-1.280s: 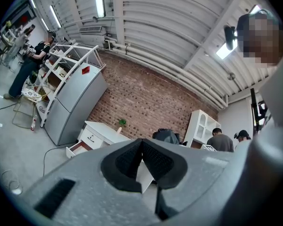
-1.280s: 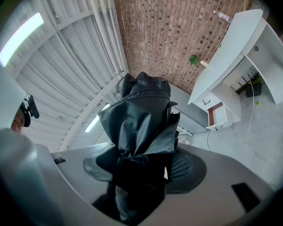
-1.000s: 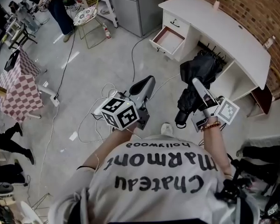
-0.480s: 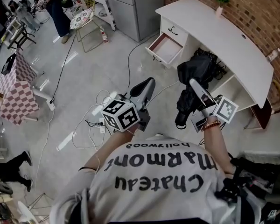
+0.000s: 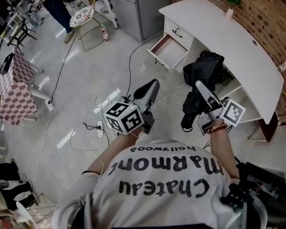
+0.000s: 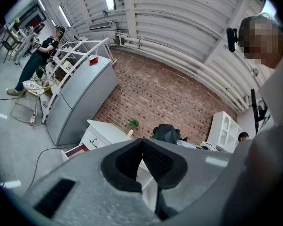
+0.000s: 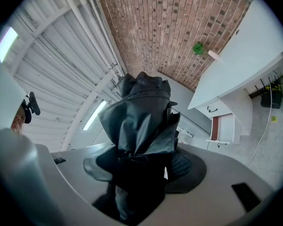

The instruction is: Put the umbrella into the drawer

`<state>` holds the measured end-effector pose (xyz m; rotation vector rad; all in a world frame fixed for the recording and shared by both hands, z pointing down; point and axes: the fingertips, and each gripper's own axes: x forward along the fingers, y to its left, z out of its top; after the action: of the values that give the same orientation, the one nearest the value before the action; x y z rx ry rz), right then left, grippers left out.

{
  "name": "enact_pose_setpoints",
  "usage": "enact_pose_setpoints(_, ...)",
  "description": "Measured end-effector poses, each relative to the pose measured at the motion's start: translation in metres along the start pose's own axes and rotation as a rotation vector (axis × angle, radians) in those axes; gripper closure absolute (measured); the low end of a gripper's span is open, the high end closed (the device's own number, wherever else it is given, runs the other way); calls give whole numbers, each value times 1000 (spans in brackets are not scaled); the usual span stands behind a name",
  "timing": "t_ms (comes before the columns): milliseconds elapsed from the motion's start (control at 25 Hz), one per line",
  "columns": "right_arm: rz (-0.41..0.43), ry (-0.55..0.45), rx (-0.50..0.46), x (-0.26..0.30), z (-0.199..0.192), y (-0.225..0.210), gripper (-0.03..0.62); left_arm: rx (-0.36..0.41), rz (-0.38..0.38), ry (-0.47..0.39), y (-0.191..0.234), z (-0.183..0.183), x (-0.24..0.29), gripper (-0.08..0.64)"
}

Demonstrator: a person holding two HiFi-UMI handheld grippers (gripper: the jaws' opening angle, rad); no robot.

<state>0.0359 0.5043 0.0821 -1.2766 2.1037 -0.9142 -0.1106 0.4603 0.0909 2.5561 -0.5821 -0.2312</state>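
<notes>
A black folded umbrella (image 5: 203, 69) sticks out forward from my right gripper (image 5: 197, 90), which is shut on its lower part. In the right gripper view the umbrella (image 7: 142, 108) fills the space between the pads of the right gripper (image 7: 141, 166). My left gripper (image 5: 152, 84) is held beside it, shut and empty; in the left gripper view the pads of the left gripper (image 6: 142, 147) meet. Ahead, the white desk (image 5: 238, 37) has its top left drawer (image 5: 169, 50) pulled open, also seen as the drawer (image 6: 77, 150) and the drawer (image 7: 216, 127). The drawer looks empty.
Cables (image 5: 99, 123) lie looped on the grey floor just ahead on the left. A grey cabinet (image 5: 143, 4) stands left of the desk, with a wire chair (image 5: 85, 17) beside it. A checkered table (image 5: 16, 85) is at far left. A small plant (image 5: 232, 1) sits on the desk.
Both grippers and the person have moved forward across the floor toward the desk; the open drawer is a little nearer. The hold on the umbrella is unchanged.
</notes>
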Motion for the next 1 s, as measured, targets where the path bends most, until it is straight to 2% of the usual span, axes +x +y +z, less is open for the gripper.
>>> enact_pose_setpoints(200, -11, -3, 41, 7, 6, -19, 340, -1, 12, 17, 9, -1, 14, 545)
enact_pose_setpoints(400, -12, 10, 39, 20, 16, -32, 339, -7, 33, 32, 24, 2, 30, 545)
enact_pose_setpoints(600, -33, -11, 83, 39, 24, -52, 339, -41, 32, 52, 52, 6, 51, 545)
enact_pose_setpoints(800, -62, -36, 71, 66, 51, -71, 339, -27, -3, 52, 74, 29, 87, 545)
enact_pose_setpoints(1000, -96, -65, 39, 102, 84, -77, 339, -12, -54, 45, 98, 68, 122, 545)
